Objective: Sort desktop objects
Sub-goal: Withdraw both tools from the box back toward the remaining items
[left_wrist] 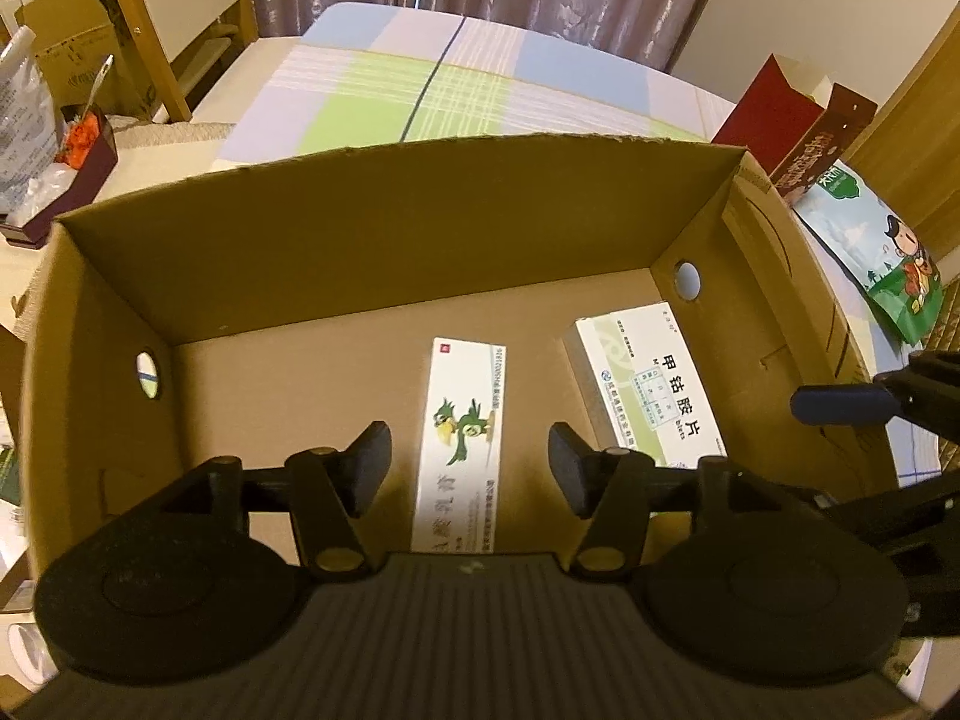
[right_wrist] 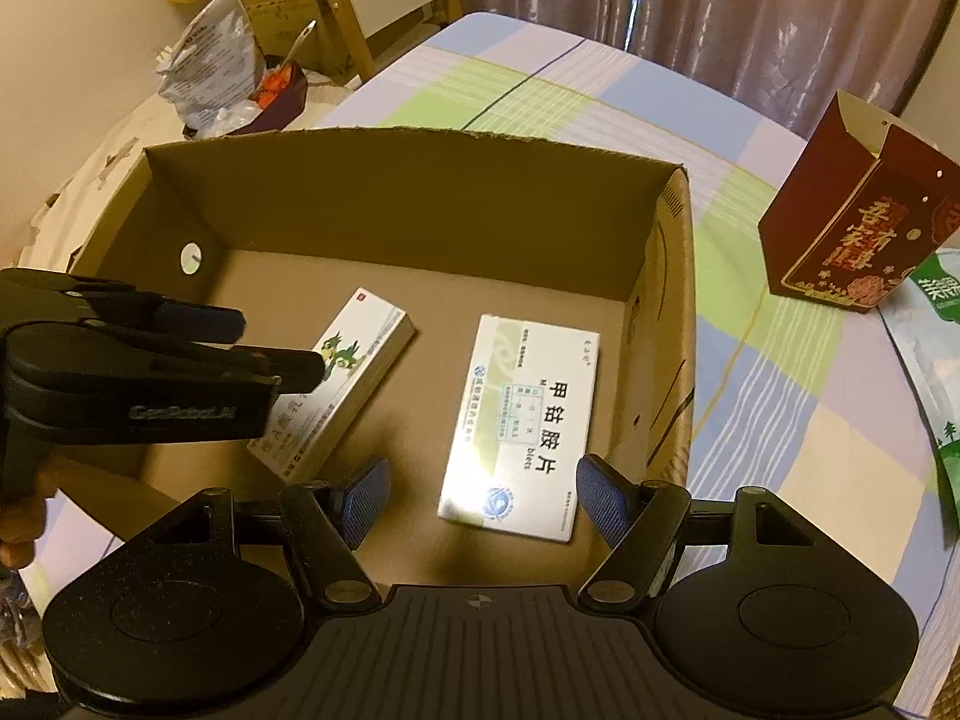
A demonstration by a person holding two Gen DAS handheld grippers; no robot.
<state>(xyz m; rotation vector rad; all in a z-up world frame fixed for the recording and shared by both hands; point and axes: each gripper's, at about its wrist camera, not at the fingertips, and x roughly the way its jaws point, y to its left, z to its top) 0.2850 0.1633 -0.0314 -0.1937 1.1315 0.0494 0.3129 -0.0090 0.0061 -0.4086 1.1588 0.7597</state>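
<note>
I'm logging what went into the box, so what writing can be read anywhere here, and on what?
"甲钴胺片": white medicine box lying in the cardboard box; its smaller print is too small to read.
"GenRobot.AI": side of the left gripper.
"吾家有喜": red paper bag standing on the tablecloth; reading unsure.
Parrot box: large characters partly hidden, fine print blurred.
Green snack bag: characters unreadable.

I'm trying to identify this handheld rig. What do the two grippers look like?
Both grippers, left and right, are black plastic with ribbed tops, round side housings and brass-coloured pivot pins. The finger pads are blue and textured. The left one carries raised lettering on its side.
</note>
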